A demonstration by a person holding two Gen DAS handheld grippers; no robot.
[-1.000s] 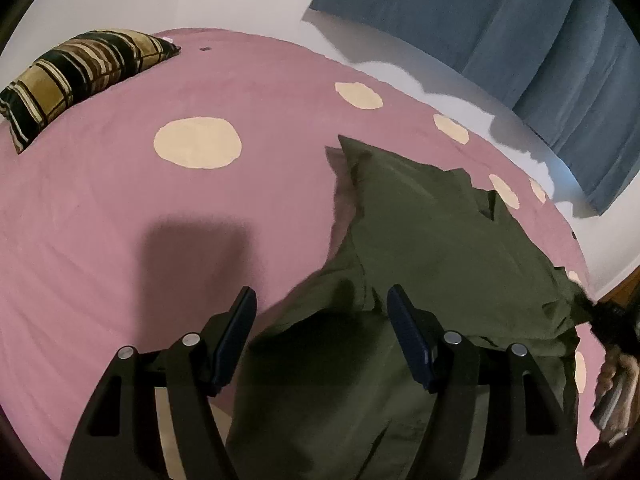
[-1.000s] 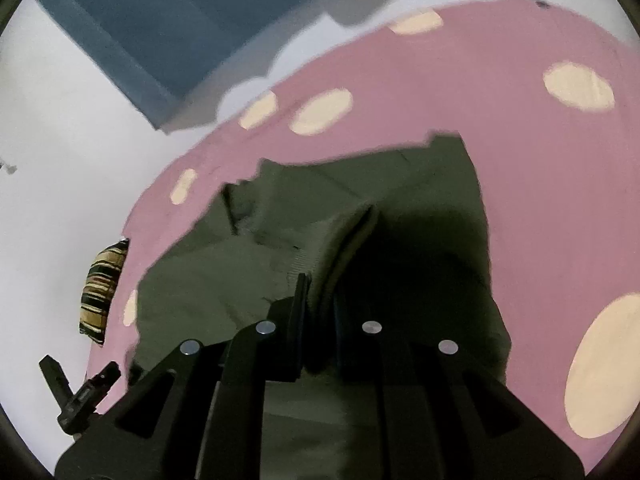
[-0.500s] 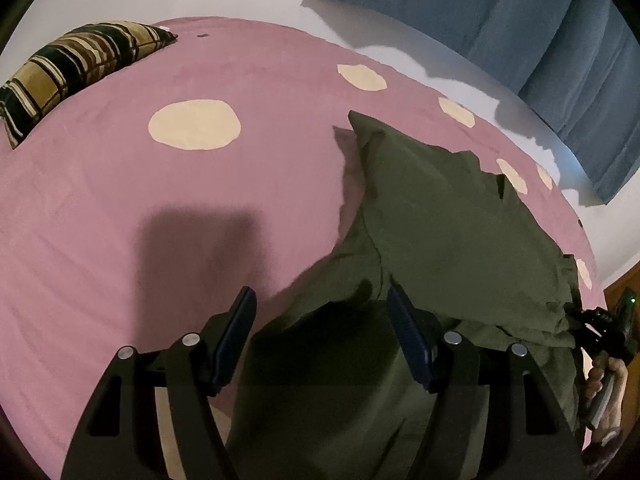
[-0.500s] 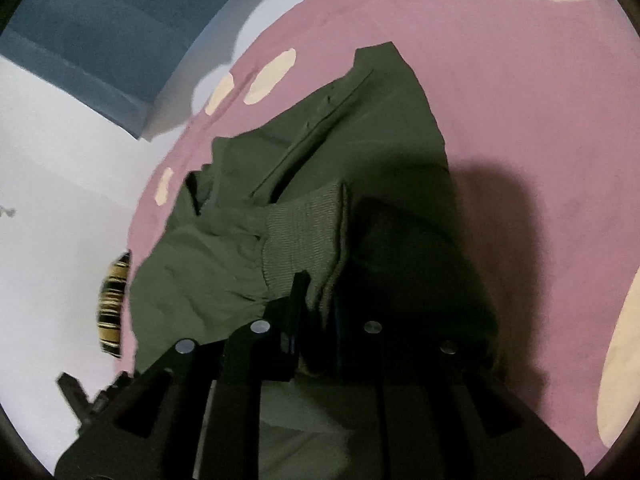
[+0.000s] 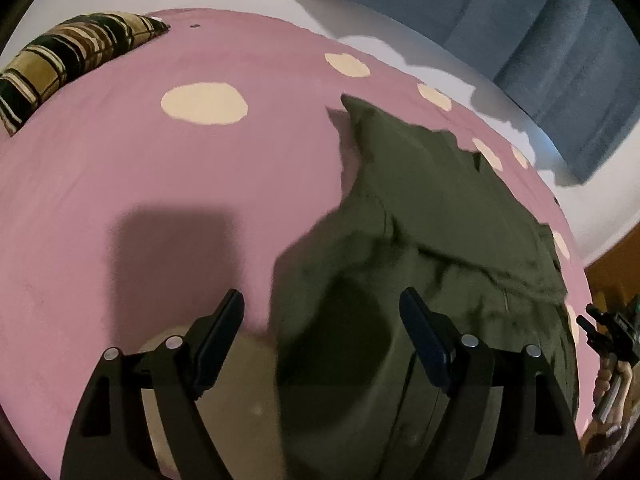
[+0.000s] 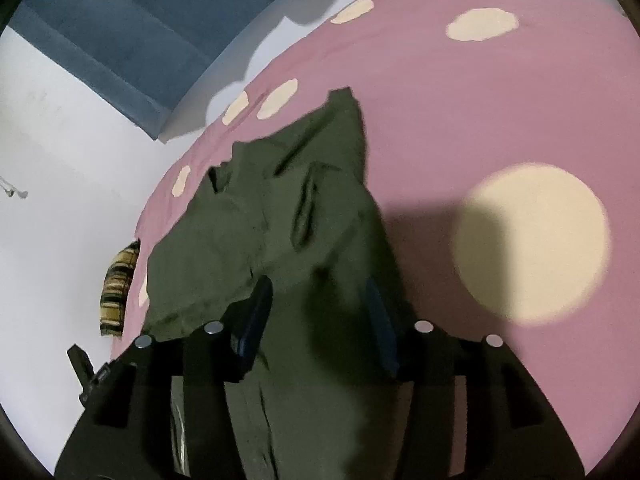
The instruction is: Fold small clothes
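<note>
A dark green garment (image 5: 432, 216) lies rumpled on a pink bedspread (image 5: 160, 184) with large cream dots. It sits toward the side of the bed nearest a white wall and a blue curtain (image 5: 560, 40). What kind of garment it is cannot be made out: it shows a stitched seam and a puckered fold, and its near end runs out of sight under both tools.

The left gripper (image 5: 322, 320) hovers over the garment's near left edge. Its jaws are spreading wider and grasp nothing. The cloth lies below and between them, and the dark pads (image 5: 424, 332) do not press it. The tool's square shadow falls on the bedspread to the left.

The right gripper (image 6: 318, 316) is over the garment too, and its jaws are also spreading apart. The cloth lies loose between them, released. The right-hand pad is lost in deep shadow against the dark cloth.

A striped brown and black pillow (image 5: 72, 52) rests at the far left corner of the bed, partly cut off. At the right edge of the left view, the hand (image 5: 612, 376) holding the other tool shows only in part, blurred.
</note>
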